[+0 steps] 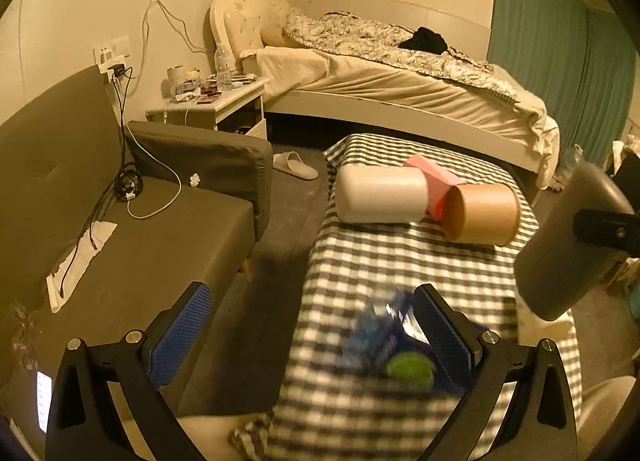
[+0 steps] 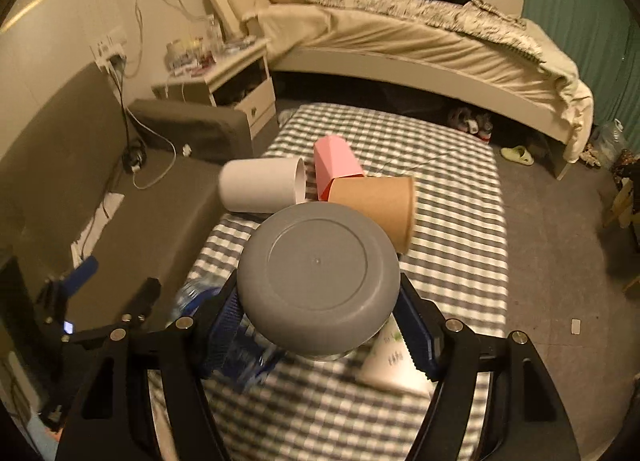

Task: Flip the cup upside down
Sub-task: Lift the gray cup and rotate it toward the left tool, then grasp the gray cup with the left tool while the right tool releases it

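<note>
The right hand-held gripper (image 2: 320, 325) holds the grey cup (image 2: 320, 281) between its blue pads, above the near part of the checked worktop (image 2: 452, 261). The flat base of the cup faces the camera, so it seems part way through the turn. I think the smooth round wall could slip from the pads if the turn is fast. The cup may also knock the brown cup (image 2: 380, 205) lying just behind it, or the white bottle (image 2: 394, 361) under it. The left hand-held gripper (image 1: 312, 337) hangs wide open and empty, low at the worktop's left edge.
</note>
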{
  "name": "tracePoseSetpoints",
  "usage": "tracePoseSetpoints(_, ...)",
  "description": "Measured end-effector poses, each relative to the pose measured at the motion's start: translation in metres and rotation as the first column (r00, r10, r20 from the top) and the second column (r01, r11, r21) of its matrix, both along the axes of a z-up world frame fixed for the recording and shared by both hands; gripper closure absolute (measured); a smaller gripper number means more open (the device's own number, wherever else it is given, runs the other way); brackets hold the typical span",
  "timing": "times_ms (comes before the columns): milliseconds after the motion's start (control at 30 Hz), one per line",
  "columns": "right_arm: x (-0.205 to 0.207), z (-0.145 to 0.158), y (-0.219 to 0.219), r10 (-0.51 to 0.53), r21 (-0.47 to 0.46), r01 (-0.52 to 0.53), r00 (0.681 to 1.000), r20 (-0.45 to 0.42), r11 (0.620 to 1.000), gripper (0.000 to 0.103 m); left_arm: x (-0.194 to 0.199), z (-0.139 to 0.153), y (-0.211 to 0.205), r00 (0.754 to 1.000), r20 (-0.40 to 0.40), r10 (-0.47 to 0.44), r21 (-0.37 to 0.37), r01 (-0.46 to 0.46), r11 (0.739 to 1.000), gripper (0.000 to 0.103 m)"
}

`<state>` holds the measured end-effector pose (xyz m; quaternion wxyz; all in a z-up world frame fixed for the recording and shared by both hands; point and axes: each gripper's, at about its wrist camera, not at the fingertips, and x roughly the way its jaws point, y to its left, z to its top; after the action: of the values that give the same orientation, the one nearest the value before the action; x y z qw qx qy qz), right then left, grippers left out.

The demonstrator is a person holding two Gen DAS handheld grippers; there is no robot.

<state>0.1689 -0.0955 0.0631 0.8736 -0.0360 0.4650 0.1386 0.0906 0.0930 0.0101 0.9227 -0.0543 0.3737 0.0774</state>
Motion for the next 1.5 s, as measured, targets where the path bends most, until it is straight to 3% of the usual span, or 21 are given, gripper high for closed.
tracePoseSetpoints(100,-0.030,0.014,-0.009,-0.014,-0.010,0.014,1.000,0.012,1.000,0.032,-0.019,0.001,-0.006,1.000,0.006,-0.006,0.011,0.006,1.000,0.000)
tracePoseSetpoints(233,-0.070,0.011,-0.019,-0.014,-0.019,0.013,0.999,-0.040,1.000,0.032,-0.036,-0.001,-0.010,1.000,0.008,-0.011,0.023,0.010,1.000,0.000)
tracePoseSetpoints(400,-0.113,-0.031,-0.017,0.011,-0.018,-0.014,0.985,-0.172,1.000,0.032,-0.044,-0.005,-0.008,1.000,0.004,-0.010,0.030,0.010,1.000,0.000)
tracePoseSetpoints(567,-0.106,-0.079,-0.014,-0.001,0.031,0.011,0.955,-0.298,0.999,0.032,-0.043,-0.010,0.000,1.000,-0.008,0.002,0.009,-0.002,1.000,0.000)
tracePoseSetpoints(733,-0.078,-0.083,-0.007,-0.023,0.021,0.030,0.962,-0.272,0.999,0.032,-0.036,-0.019,0.007,0.999,-0.039,0.012,-0.016,-0.012,1.000,0.000)
tracePoseSetpoints(900,-0.045,-0.107,-0.001,-0.085,-0.033,0.079,0.959,-0.272,0.996,0.032,-0.031,-0.025,0.005,0.998,-0.057,0.001,-0.015,-0.002,1.000,0.000)
tracePoseSetpoints(1100,-0.037,-0.122,-0.002,-0.093,-0.053,0.082,0.961,-0.261,0.995,0.032,-0.025,-0.030,-0.004,0.996,-0.082,-0.029,0.013,0.030,0.999,0.000)
tracePoseSetpoints(1200,-0.041,-0.118,-0.004,-0.070,-0.036,0.063,0.969,-0.239,0.997,0.032,-0.025,-0.031,-0.010,0.995,-0.092,-0.049,0.032,0.052,0.998,0.000)
tracePoseSetpoints(1333,-0.055,-0.092,-0.019,-0.059,0.004,0.060,0.983,-0.171,0.998,0.017,-0.027,-0.031,-0.022,0.990,-0.128,-0.065,0.053,0.072,0.996,0.000)
tracePoseSetpoints(1500,-0.073,-0.064,-0.061,-0.094,0.019,0.098,0.987,-0.132,0.995,0.016,-0.032,-0.024,-0.047,0.970,-0.214,-0.113,-0.084,0.096,0.992,0.000)
